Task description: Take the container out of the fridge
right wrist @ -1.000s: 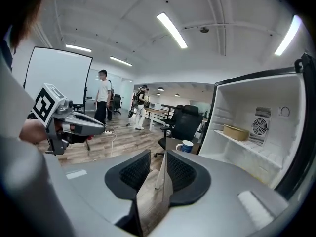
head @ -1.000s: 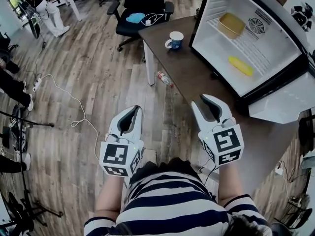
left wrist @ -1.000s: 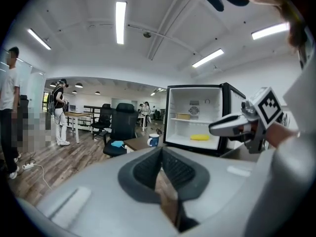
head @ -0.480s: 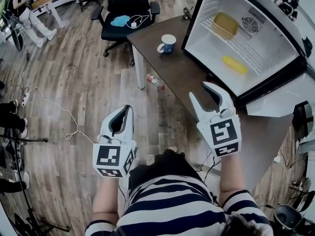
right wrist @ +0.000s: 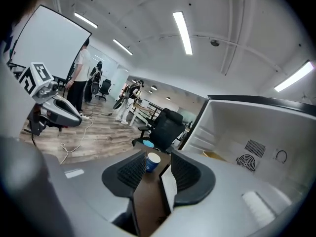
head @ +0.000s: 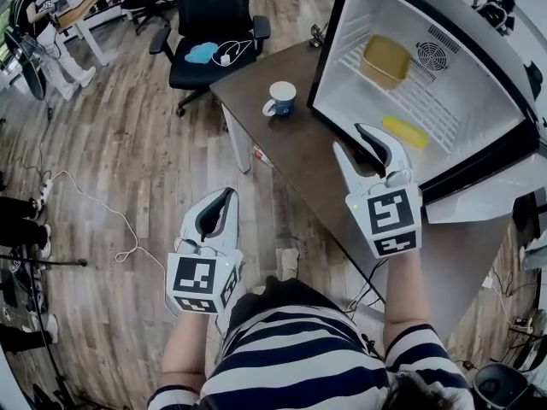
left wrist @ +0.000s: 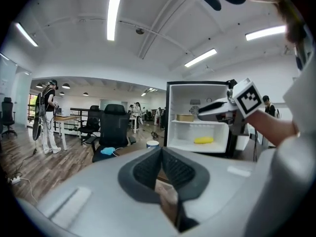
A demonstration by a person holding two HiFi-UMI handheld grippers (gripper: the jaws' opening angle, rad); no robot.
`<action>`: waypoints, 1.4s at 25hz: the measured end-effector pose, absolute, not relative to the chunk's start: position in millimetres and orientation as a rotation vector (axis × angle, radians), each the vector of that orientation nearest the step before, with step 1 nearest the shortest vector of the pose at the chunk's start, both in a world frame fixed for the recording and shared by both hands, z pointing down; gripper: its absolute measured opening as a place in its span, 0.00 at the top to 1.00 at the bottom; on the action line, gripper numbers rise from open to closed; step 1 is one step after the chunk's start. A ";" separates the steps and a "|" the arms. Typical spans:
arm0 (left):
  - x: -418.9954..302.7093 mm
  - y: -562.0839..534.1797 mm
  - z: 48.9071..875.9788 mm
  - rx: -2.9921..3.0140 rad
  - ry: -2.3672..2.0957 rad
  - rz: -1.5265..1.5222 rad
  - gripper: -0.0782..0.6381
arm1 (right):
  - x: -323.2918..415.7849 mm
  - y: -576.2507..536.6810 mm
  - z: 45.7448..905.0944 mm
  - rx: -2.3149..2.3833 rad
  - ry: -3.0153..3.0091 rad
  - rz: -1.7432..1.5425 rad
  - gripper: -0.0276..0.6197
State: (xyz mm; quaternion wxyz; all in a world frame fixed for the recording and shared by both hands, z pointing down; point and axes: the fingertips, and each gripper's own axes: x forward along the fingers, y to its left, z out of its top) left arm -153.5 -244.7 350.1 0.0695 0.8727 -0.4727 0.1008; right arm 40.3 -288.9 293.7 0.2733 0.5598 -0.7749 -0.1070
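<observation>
Right tool opening, empty, before open fridge; left tool closed; tan container untouched on fridge shelf.

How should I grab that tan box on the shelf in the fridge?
Probably come in from the fridge's open front; walls close every other side. The container is a low box lying flat on the wire shelf, so pinch across its two side walls near the front. The right gripper is closest, jaws opening with nothing between them.
</observation>
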 end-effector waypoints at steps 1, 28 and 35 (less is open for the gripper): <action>-146.9 -252.1 348.5 2.635 -1.413 0.304 0.89 | 47.1 -297.9 291.2 1.517 -2.081 -0.290 0.73; -37.1 -351.9 358.7 2.662 -1.280 0.413 0.89 | 193.0 -425.2 280.5 1.731 -1.929 -0.392 0.72; -24.0 -357.1 363.3 2.659 -1.255 0.422 0.89 | 206.1 -443.0 297.7 1.617 -1.886 -0.381 0.70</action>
